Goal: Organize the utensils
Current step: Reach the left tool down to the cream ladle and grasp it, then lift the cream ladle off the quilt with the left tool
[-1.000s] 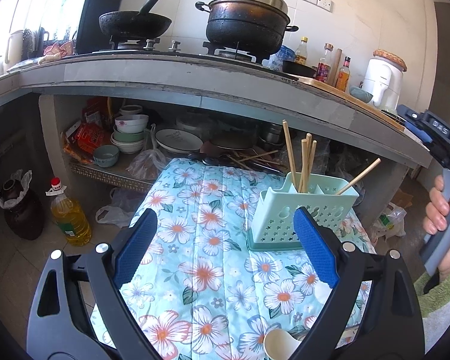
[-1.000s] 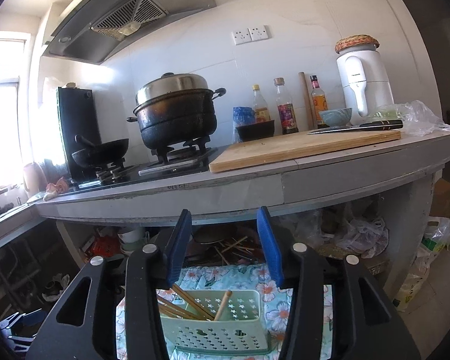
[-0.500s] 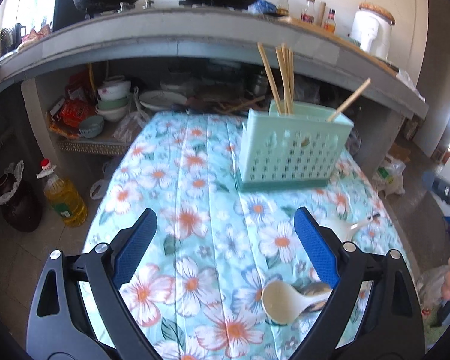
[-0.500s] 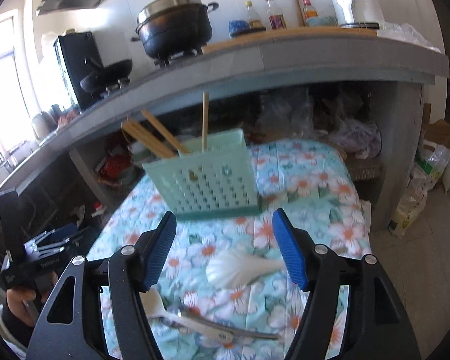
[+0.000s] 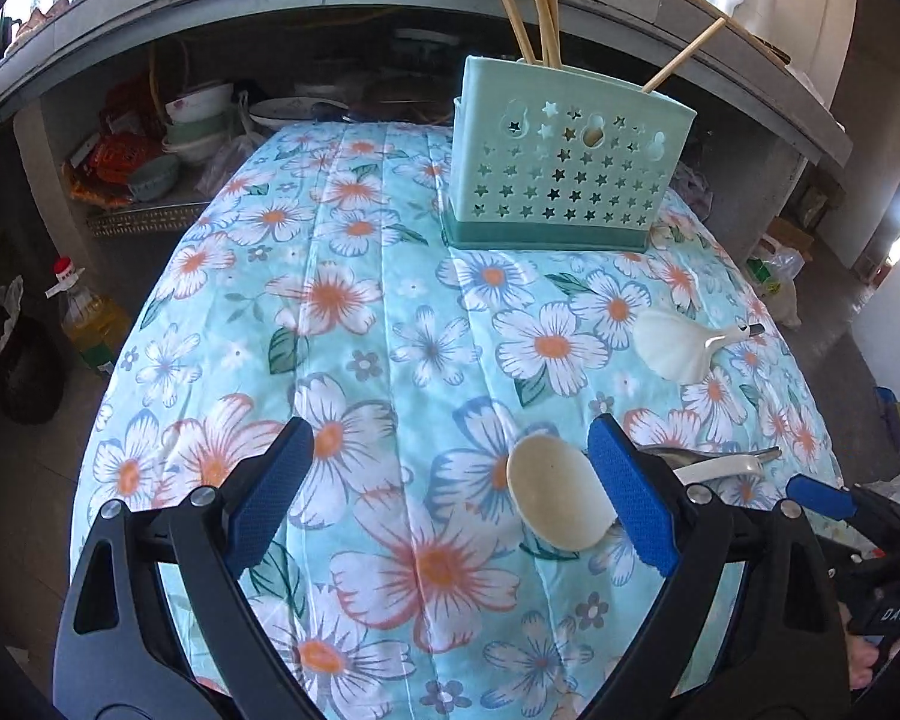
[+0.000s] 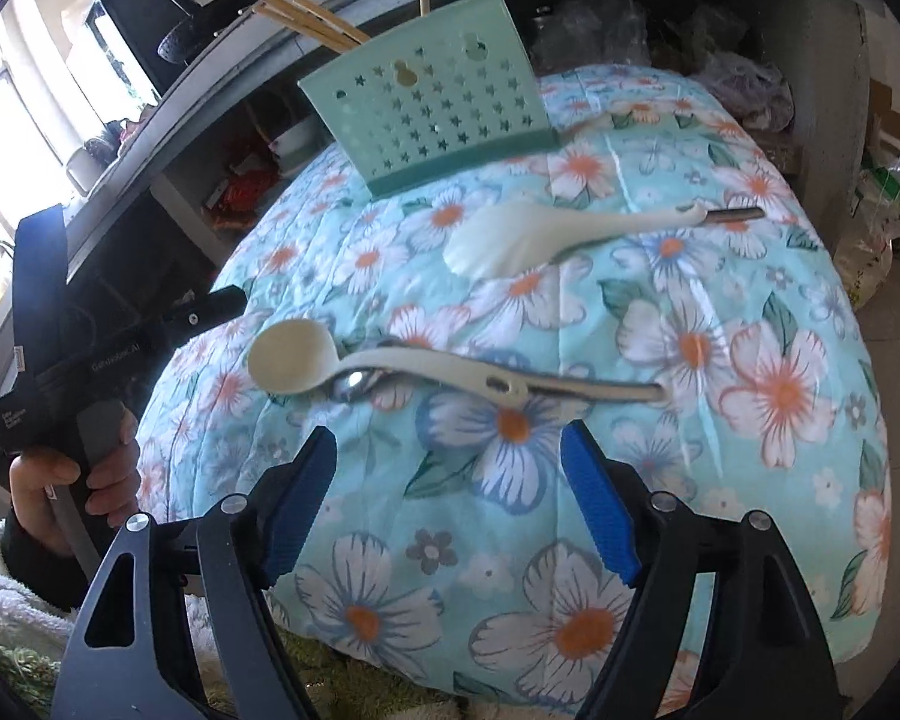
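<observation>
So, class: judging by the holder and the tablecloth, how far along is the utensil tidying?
Done: chopsticks already stand in the green holder. In hand: nothing; the left gripper is open and the right gripper is opening, both empty. Left: the cream ladle, a metal spoon under it, and the white rice paddle lie on the tablecloth.

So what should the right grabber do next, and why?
Probably ease the right gripper, its jaws opening and empty, forward and down over the cream ladle's handle. It lies loose on the tablecloth, closest ahead, while the green holder has only chopsticks.
</observation>
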Demonstrator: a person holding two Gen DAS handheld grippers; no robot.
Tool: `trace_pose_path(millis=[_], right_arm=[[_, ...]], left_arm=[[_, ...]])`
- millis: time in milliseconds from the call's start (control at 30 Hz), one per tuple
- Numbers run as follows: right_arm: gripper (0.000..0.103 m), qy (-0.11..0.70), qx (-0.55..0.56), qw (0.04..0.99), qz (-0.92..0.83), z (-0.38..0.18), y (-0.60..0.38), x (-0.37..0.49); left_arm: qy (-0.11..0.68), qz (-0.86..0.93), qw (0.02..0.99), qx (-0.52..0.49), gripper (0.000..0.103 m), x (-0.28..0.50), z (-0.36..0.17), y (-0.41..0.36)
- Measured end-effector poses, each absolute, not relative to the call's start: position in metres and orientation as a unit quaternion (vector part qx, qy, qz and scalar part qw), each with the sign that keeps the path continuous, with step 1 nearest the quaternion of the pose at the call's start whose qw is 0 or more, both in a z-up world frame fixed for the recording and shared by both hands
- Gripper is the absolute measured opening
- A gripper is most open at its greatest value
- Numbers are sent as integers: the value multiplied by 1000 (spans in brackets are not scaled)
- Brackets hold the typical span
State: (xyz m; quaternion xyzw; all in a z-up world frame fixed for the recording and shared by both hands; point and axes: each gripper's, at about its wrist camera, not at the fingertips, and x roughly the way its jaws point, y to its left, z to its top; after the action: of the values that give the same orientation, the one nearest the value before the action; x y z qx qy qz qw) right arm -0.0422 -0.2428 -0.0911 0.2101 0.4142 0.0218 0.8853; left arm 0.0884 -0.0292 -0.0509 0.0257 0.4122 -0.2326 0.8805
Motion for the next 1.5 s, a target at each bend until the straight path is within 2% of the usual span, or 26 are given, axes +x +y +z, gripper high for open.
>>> trace_pose_path(millis=[167,267,300,367,433,500,633,967,1500], right_arm=[[75,426,214,879,20,-103,-238,-39],[79,427,219,877,20,-106,-239,-38],[80,430,220,875,21,-107,-239,-37],[86,432,224,873,23,-110,-239,-36],[91,433,224,873,29,-111,-238,-35],[96,435,220,873,31,-112,-235,-33],[97,436,224,871,30,-114,-234,-30],[97,436,226,871,28,-114,-234,-27],[97,421,245,872,38,-116,-240,-35]], left_arm=[[414,-249,876,11,85,89,-51,-30],[418,-267,868,9,73,88,-53,-33],[422,-273,864,8,65,88,-55,-34],[433,-284,856,5,58,88,-59,-37],[440,-293,849,3,44,88,-62,-40],[446,-294,845,3,37,89,-65,-43],[459,-293,839,-1,22,91,-72,-44],[476,-285,832,-6,13,96,-83,-43],[495,-281,822,-23,13,95,-85,-42]])
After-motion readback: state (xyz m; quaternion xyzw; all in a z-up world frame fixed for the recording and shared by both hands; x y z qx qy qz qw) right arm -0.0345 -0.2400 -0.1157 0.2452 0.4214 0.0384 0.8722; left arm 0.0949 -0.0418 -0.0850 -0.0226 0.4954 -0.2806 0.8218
